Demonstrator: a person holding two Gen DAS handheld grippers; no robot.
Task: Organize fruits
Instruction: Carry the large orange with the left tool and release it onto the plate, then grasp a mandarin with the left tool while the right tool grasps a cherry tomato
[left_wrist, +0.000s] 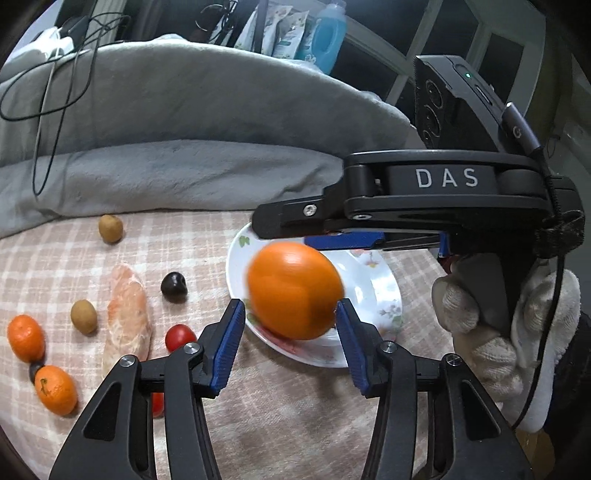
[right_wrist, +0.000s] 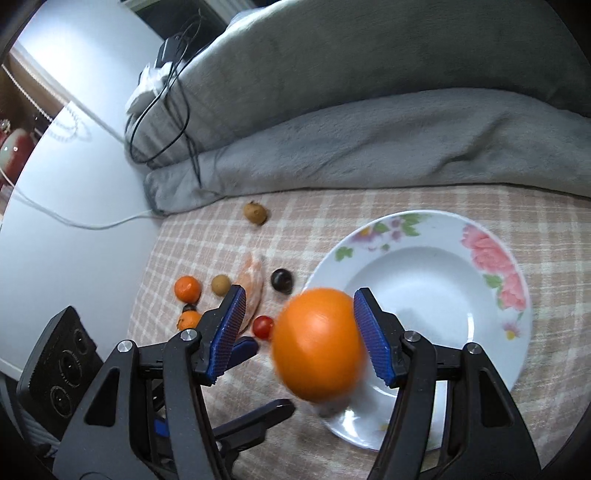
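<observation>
Over the plate's (right_wrist: 491, 258) near rim, an orange (right_wrist: 319, 341) is appearing blurred, apparently moving. The right gripper (right_wrist: 299, 334) is standing with jaws apart; one pad is touching the orange, the other is clear, so no firm grip is showing. From the left wrist view, the left gripper (left_wrist: 291, 332) is bracketing the same orange (left_wrist: 295, 290); whether its pads are pressing cannot be told. Judged purpose: the orange is being delivered onto the plate. Left of the plate, tangerines (left_wrist: 26, 338), tomato (left_wrist: 180, 336) and small brown fruits (left_wrist: 84, 316) are lying loose on a checked cloth (left_wrist: 295, 417). Behind the plate, a grey blanket (right_wrist: 369, 140) is bunching.
</observation>
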